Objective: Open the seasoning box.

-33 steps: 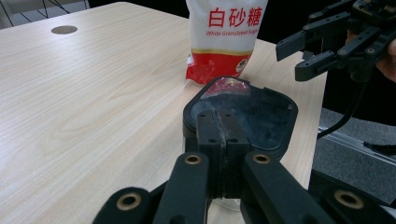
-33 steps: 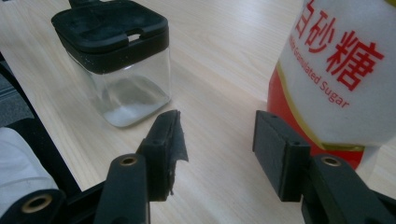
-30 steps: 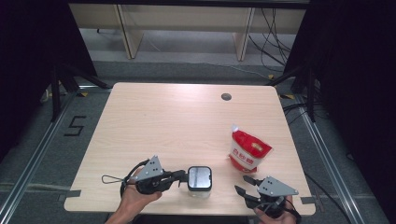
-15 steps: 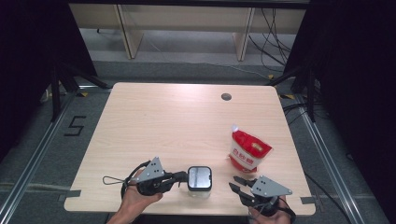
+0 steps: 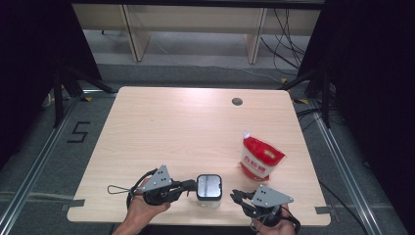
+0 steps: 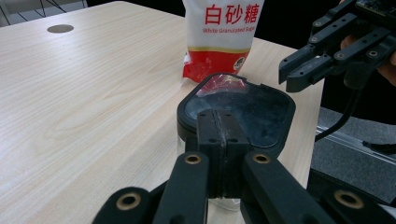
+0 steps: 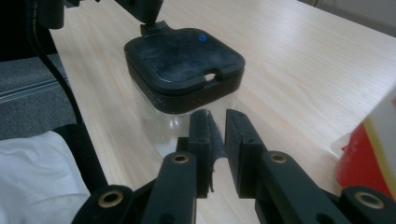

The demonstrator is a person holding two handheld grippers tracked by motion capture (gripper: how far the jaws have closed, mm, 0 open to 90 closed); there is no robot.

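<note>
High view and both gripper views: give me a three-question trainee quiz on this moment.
1. True or false: the sugar bag touches the container.
2. The lid on the container is: A white, B black, C red.
3. Are the jaws of the left tool open or shut?

Key: 1 false, the two stand apart on the table. 2 B. 3 shut, with the tips at the lid's edge.

Overhead light is falling evenly on the table (image 5: 195, 127); surroundings are lying dark. Glare is whitening the far tabletop edge. Gripper views are showing soft, blurred near foregrounds.
</note>
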